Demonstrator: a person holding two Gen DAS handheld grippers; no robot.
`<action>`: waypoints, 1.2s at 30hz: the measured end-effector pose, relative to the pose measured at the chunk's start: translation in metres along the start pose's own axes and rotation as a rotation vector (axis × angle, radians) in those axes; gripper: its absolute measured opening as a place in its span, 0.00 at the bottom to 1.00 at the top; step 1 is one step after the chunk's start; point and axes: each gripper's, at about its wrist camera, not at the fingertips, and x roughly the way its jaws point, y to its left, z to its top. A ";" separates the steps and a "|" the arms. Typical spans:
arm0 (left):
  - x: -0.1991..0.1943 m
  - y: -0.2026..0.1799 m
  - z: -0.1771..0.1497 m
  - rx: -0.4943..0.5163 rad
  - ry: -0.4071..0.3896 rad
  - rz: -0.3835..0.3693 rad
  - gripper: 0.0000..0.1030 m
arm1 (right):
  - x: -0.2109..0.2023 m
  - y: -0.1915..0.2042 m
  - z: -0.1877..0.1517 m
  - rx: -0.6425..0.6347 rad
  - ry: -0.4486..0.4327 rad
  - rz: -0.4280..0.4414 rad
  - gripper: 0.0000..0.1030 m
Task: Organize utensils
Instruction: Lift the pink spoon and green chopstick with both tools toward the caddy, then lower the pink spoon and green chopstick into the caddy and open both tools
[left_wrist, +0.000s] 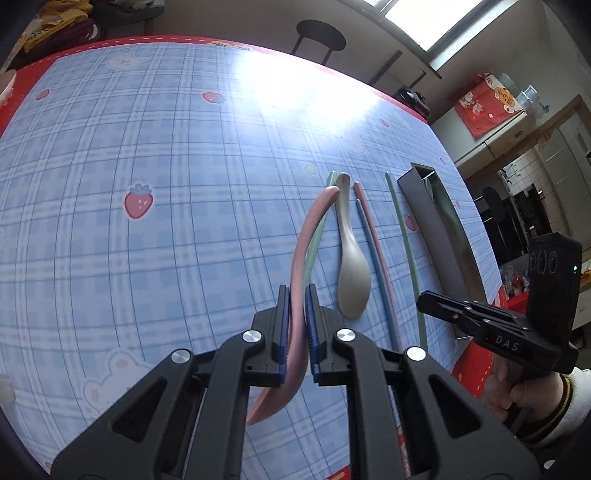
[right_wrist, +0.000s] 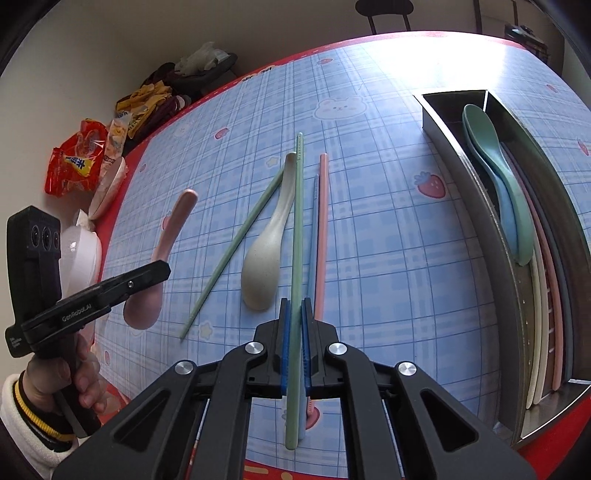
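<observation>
Left claw (left_wrist: 297, 325) is gripping the pink spoon (left_wrist: 301, 258) at its neck; right claw (right_wrist: 294, 332) is pinching a green chopstick (right_wrist: 296, 258). The tray (right_wrist: 476, 206) is waiting right of both; carrying each level should avoid slips.

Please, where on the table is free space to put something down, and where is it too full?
Free: the wide cloth left of the utensils, and the strip between pink chopstick and tray. Crowded: around the grey spoon, where chopsticks lie close together, and inside the tray.
</observation>
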 end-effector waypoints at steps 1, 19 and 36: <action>-0.003 -0.004 -0.005 -0.004 -0.001 0.007 0.12 | -0.002 -0.002 -0.001 -0.003 -0.003 0.001 0.06; -0.013 -0.093 -0.002 -0.061 -0.021 0.012 0.12 | -0.055 -0.058 0.018 -0.037 -0.091 0.063 0.06; 0.084 -0.219 0.029 -0.203 -0.003 -0.128 0.12 | -0.084 -0.163 0.036 -0.073 -0.043 0.003 0.06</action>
